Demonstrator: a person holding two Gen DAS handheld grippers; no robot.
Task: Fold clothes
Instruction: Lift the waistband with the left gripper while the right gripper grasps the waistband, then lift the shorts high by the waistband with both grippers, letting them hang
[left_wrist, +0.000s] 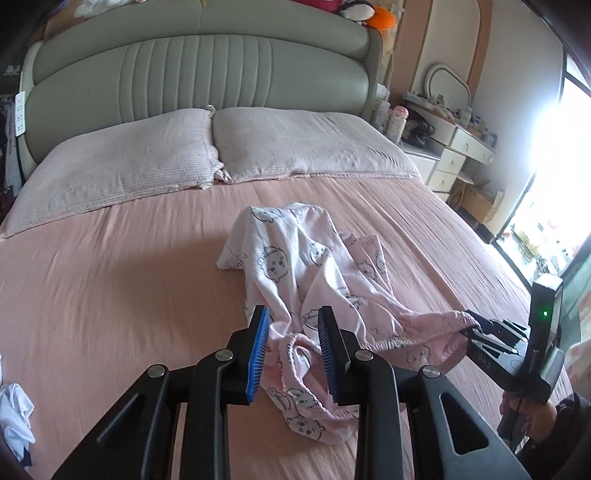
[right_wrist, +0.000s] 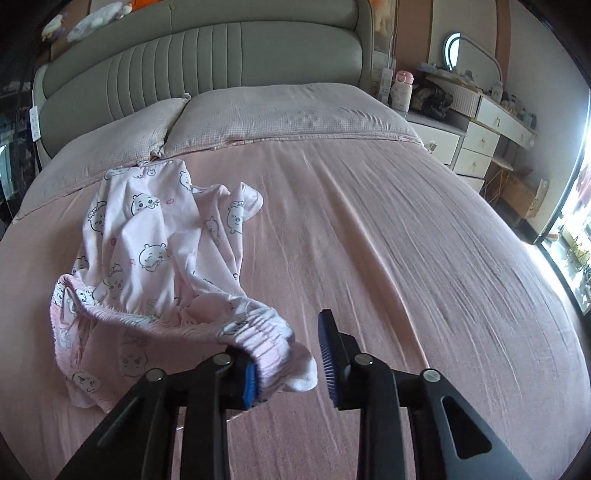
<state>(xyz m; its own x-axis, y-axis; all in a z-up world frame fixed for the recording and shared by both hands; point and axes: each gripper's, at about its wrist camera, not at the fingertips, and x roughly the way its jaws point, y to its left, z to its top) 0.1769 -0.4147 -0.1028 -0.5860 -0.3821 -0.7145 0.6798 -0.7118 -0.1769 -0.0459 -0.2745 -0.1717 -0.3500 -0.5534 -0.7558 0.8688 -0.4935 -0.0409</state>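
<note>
Pale pink pyjama trousers (left_wrist: 295, 266) (right_wrist: 147, 236) with a bear print lie crumpled on the pink bed sheet (left_wrist: 110, 295) (right_wrist: 406, 258). Their elastic waistband (left_wrist: 424, 328) (right_wrist: 184, 321) is nearest me, lifted and stretched sideways. My left gripper (left_wrist: 293, 314) has one bunched end of the waistband between its blue pads and is shut on it. In the left wrist view my right gripper (left_wrist: 476, 328) pinches the other end at the right. In its own view the right gripper (right_wrist: 290, 332) has the band draped over its left finger and filling the gap between the pads.
Two pillows (left_wrist: 147, 162) (right_wrist: 288, 114) lie before a grey padded headboard (left_wrist: 199, 74). A nightstand and white dresser (left_wrist: 461, 147) (right_wrist: 476, 140) stand right of the bed, near a bright window (left_wrist: 554, 166). A white garment (left_wrist: 14, 417) lies at the sheet's left edge. A hand (left_wrist: 535, 413) holds the right gripper.
</note>
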